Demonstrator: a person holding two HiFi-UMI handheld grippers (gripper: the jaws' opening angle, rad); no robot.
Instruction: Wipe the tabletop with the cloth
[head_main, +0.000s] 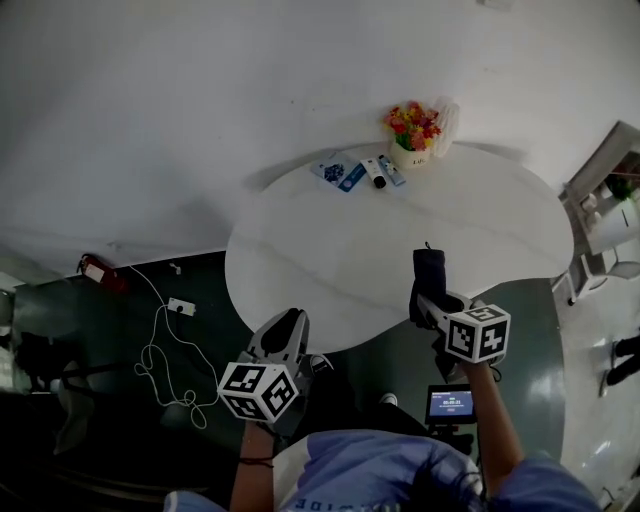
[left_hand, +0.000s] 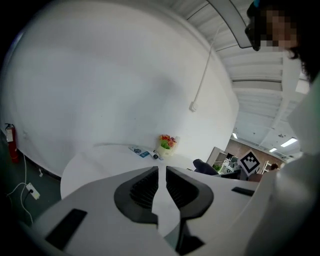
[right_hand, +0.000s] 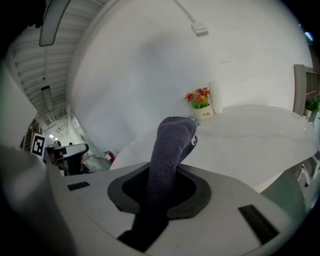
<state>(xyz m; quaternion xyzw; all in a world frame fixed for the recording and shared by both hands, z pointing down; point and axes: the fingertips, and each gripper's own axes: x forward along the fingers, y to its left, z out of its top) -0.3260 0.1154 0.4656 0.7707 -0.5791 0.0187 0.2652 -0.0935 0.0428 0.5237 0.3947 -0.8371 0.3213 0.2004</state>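
right gripper view: the right gripper clamps the dark grey knitted cloth upright at the near edge of the round white tabletop, the left gripper is nearly closed and empty, and a long wipe may topple the small flower pot.

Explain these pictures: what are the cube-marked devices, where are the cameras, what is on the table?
A person holds a hand-held gripper in each hand. One camera sits on the head, looking down; one rides on each gripper. The right hand-held gripper clamps a dark cloth over the near edge of the round white table. The left hand-held gripper is empty, jaws almost together. At the far edge are a flower pot and small tubes and packets.
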